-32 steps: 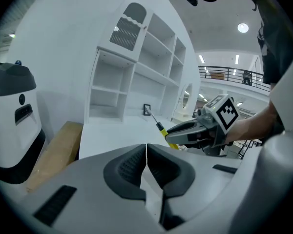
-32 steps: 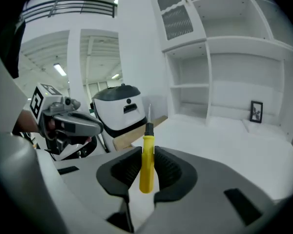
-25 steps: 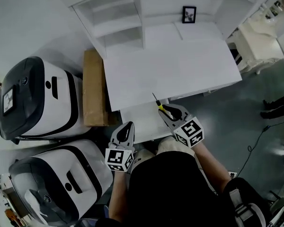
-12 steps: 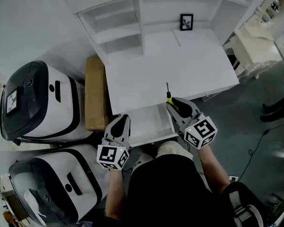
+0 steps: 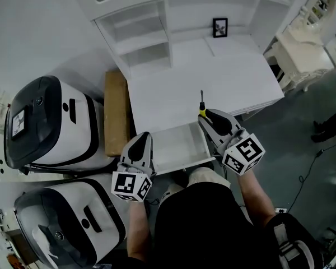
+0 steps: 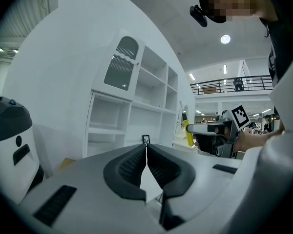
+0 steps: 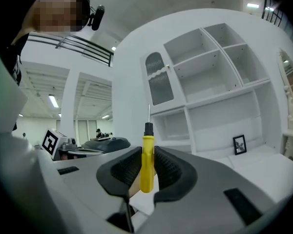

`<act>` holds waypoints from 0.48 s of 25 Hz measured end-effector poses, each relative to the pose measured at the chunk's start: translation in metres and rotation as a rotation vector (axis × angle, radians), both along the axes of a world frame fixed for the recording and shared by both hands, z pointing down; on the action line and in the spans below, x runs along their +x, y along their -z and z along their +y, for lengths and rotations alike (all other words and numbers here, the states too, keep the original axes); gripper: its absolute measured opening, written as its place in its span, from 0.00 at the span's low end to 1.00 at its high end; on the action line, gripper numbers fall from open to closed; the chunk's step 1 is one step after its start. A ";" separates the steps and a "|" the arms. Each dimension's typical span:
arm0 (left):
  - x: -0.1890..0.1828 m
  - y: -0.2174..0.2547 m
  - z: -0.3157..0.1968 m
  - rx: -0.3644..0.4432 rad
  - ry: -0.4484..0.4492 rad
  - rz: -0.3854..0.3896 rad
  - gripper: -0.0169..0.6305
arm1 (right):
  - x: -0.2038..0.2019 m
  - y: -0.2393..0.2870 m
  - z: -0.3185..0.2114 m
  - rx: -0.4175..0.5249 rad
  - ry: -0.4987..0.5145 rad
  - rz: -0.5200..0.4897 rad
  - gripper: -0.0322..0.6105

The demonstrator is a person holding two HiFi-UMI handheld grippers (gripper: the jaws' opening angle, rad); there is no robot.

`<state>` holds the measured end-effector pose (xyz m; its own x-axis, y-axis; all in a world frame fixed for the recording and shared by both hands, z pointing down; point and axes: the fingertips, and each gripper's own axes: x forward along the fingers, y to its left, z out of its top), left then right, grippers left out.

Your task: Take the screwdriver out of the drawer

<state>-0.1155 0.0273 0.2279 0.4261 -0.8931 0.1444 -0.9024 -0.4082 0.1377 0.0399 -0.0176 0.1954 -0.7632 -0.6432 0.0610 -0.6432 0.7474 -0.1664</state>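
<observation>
My right gripper [image 7: 146, 165] is shut on a screwdriver [image 7: 147, 163] with a yellow handle, black collar and thin metal shaft that stands upright. In the head view the screwdriver [image 5: 201, 109] sticks out of the right gripper [image 5: 208, 118] over the desk's front edge, above the right end of the open white drawer [image 5: 176, 146]. My left gripper [image 5: 140, 148] hangs at the drawer's left side with its jaws together and nothing between them. The left gripper [image 6: 146, 156] view shows the right gripper [image 6: 205, 128] with the screwdriver [image 6: 188, 133] at right.
A white desk [image 5: 213, 77] with a shelf hutch [image 5: 145, 27] and a small framed picture [image 5: 219, 27] stands ahead. A brown cardboard box [image 5: 116, 114] lies left of the desk. Two white and black machines [image 5: 47, 122] stand at far left. A white dressing table [image 5: 302, 43] is at right.
Both grippers have risen. The right one has lifted the screwdriver from above the drawer's back edge to above the desk's front edge, and the shaft has turned upright.
</observation>
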 end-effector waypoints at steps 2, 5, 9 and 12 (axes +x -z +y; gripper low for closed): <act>-0.001 -0.003 0.002 -0.004 0.000 -0.001 0.07 | -0.001 -0.001 0.002 -0.003 0.004 -0.004 0.20; 0.000 -0.005 0.002 -0.008 0.000 0.000 0.07 | -0.002 -0.002 0.003 -0.008 0.008 -0.010 0.20; 0.005 -0.008 0.001 -0.015 -0.006 -0.003 0.07 | 0.000 -0.004 0.002 -0.018 0.014 -0.013 0.20; 0.006 -0.009 -0.002 -0.017 -0.009 -0.005 0.07 | 0.001 -0.004 0.000 -0.022 0.010 -0.010 0.20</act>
<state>-0.1099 0.0255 0.2373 0.4336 -0.8865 0.1616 -0.8993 -0.4144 0.1397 0.0404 -0.0173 0.1999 -0.7705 -0.6340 0.0667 -0.6336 0.7501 -0.1892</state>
